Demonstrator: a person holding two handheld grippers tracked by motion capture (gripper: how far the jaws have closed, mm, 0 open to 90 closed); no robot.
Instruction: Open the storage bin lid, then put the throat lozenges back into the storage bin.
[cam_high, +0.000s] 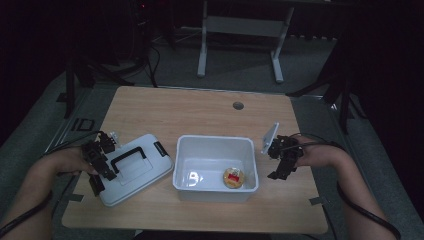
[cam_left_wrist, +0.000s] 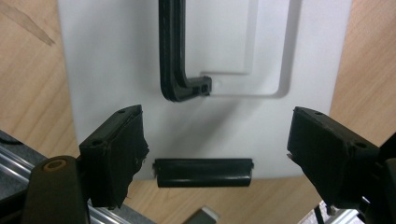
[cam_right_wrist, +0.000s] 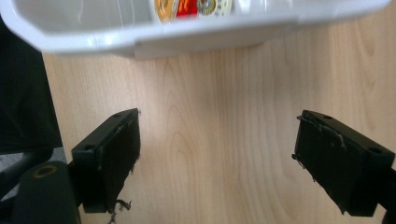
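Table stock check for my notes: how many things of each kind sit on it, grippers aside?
White bin: 1
White lid with black handle, lying flat left of the bin: 1
Round yellow and red container inside the bin: 1
Total: 3
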